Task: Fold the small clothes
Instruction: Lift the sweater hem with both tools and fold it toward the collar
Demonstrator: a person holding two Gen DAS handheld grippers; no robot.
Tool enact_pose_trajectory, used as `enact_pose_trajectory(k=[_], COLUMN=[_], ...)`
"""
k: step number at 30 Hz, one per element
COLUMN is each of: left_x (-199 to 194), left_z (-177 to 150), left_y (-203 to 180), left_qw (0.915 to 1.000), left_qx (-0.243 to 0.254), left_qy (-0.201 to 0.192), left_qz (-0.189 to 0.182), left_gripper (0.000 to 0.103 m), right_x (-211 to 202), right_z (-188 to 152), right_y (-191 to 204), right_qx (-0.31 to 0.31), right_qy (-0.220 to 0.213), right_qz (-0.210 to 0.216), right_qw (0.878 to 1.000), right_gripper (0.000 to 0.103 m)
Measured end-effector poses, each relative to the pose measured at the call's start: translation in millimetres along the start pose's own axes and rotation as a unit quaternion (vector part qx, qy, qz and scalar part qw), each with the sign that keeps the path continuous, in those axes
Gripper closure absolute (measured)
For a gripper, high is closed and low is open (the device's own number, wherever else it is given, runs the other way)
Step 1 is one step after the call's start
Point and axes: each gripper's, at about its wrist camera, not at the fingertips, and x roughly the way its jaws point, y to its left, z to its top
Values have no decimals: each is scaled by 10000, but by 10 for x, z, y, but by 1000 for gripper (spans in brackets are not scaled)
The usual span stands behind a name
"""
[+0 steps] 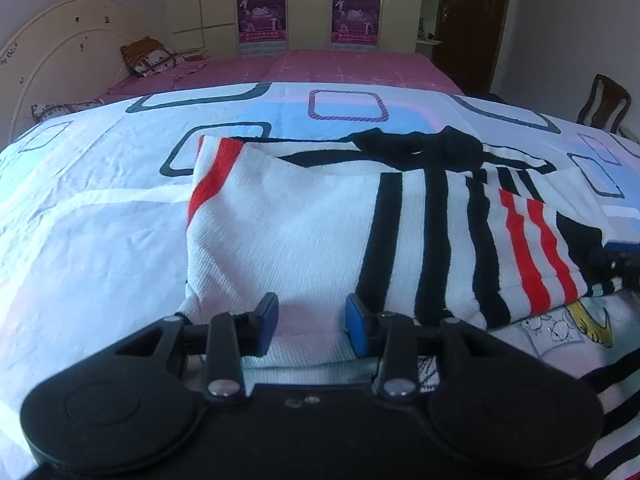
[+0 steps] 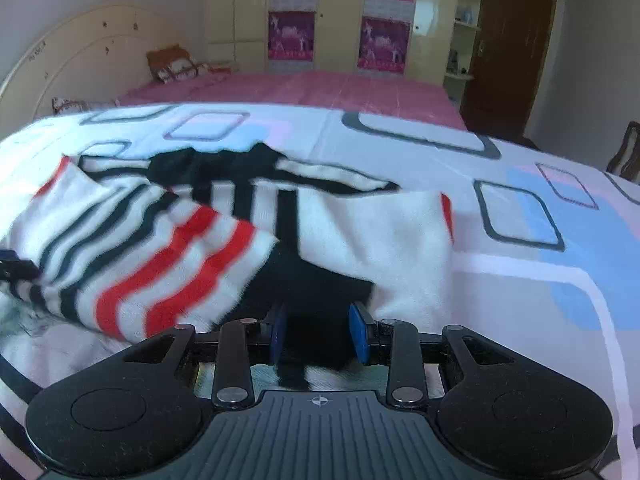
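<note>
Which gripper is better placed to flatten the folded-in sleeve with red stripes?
Probably right: the sleeve lies beside the right gripper, while the left gripper sits further off across the garment. Both grip it, so right must release first.

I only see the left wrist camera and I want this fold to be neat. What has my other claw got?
Observer: The right claw has a black patch of the striped sweater pinched between its blue pads.
Operator: What's on the sweater's right side?
Observer: A plain white panel spread on the bed, with a red strip on its right edge.
Operator: And past that?
Observer: Just bedsheet, with a dark-outlined square printed on pale blue.
</note>
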Motion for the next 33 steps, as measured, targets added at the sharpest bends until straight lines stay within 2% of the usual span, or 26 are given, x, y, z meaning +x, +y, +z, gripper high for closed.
enact_pose_trajectory(k=[5, 14, 17, 21, 33], left_x=[-101, -457, -616, -808, -1287], left_z=[-2, -50, -122, -278, -941], left_y=[-58, -136, -149, -140, 16], left_qw=[9999, 9998, 9995, 9989, 9978], left_qx=[31, 125, 171, 181, 185], left_qy=[25, -35, -101, -176, -55], left_qz=[99, -146, -247, -402, -636], left_gripper=[66, 64, 60, 49, 47], right_x=[-139, -667, -877, -1079, -1642], right_z=[44, -155, -277, -448, -1025], right_y=[-49, -33, 14, 120, 345], right_qx=[222, 265, 265, 207, 334], right_qy=[-57, -259, -294, -242, 21], right_qz=[107, 256, 272, 227, 177], right_qw=[9997, 9990, 9988, 9992, 9993], right_gripper=[70, 70, 70, 70, 70])
